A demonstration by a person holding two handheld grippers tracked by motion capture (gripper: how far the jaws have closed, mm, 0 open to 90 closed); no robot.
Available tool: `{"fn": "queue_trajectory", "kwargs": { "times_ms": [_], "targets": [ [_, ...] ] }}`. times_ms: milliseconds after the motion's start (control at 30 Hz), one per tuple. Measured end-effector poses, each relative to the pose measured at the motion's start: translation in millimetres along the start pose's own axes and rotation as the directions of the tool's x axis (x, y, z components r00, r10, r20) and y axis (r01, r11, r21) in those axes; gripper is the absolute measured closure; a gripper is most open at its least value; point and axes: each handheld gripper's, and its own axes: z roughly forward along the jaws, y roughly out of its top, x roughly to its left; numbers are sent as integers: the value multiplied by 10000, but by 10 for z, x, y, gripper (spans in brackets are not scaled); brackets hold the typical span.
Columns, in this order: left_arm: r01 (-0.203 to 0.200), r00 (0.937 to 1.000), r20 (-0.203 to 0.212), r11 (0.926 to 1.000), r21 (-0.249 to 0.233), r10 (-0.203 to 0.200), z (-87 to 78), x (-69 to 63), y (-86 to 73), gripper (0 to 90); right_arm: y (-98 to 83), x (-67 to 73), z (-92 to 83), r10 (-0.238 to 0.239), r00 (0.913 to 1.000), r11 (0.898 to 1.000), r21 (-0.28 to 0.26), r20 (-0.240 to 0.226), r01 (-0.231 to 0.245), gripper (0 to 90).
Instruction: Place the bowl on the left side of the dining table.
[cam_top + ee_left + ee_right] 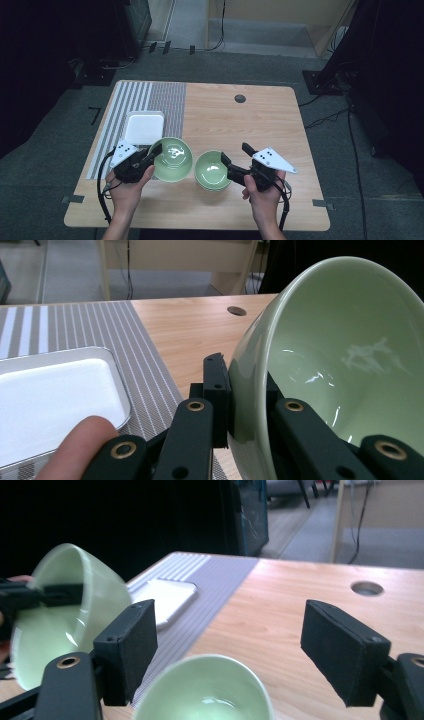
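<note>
Two green bowls (172, 159), one white tray (144, 127)

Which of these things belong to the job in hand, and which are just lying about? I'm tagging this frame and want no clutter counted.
In the job:
- lifted green bowl, rim clamped in the left gripper
- stacked green bowls on the table
- right gripper, jaws open beside the stack

Lying about:
- white tray
- striped mat

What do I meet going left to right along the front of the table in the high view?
Left gripper, clamped on the lifted green bowl → stack of green bowls → right gripper, jaws apart.
</note>
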Motion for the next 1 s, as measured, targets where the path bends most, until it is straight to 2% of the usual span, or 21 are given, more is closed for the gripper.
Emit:
{"fn": "queue_trajectory", "kwargs": {
  "times_ms": [33,67,100,200,267,300,400,433,533,600,667,700,867,933,967,1000],
  "targets": [
    [41,10000,-16,10000,-10,-41,-4,12,1,830,-12,-45,2,68,10000,10000,54,48,-69,228],
    [132,9999,-71,9999,-9,-132,-13,48,0,831,-32,-107,7,13,9996,9998,177,299,-18,229],
    [132,9999,-71,9999,-9,-132,-13,48,0,831,-32,-107,7,13,9996,9998,177,299,-18,229],
    [235,9996,-153,9997,-20,-235,-22,93,-4,830,-78,-225,21,116,9985,9993,344,535,-135,221],
    [302,9995,-126,9995,-67,-303,-36,129,-3,830,-151,-361,31,136,9963,9988,466,853,-177,219],
    [302,9995,-126,9995,-67,-303,-36,129,-3,830,-151,-361,31,136,9963,9988,466,853,-177,219],
    [410,9990,-153,9990,-157,-412,-57,153,0,831,-255,-543,40,197,9905,9975,642,1361,-287,218],
    [393,9990,-201,9991,-165,-396,-63,162,0,831,-255,-543,40,197,9905,9975,642,1361,-287,218],
    [423,9982,-410,9989,-176,-430,-59,185,-13,830,-323,-664,39,147,9844,9966,773,1754,-286,217],
    [439,9978,-499,9989,-137,-446,-46,200,-23,830,-380,-756,45,74,9782,9954,921,2076,-271,210],
    [443,9976,-537,9990,-84,-447,-32,218,-41,829,-463,-884,64,179,9708,9916,1200,2392,-478,202],
    [443,9976,-537,9990,-84,-447,-32,218,-41,830,-463,-884,64,179,9708,9916,1200,2392,-478,202],
    [519,9969,-595,9987,11,-517,-7,253,-73,831,-629,-1088,99,144,9511,9821,1745,3084,-715,193],
    [581,9962,-644,9983,23,-578,-8,271,-83,831,-692,-1175,98,326,9436,9773,1870,3296,-991,192],
    [576,9961,-668,9983,17,-573,-10,278,-84,831,-728,-1231,95,369,9370,9746,1947,3474,-1106,192],
    [585,9960,-683,9983,17,-583,-14,293,-83,832,-784,-1318,96,338,9256,9692,2137,3769,-1224,192]
  ]
}}
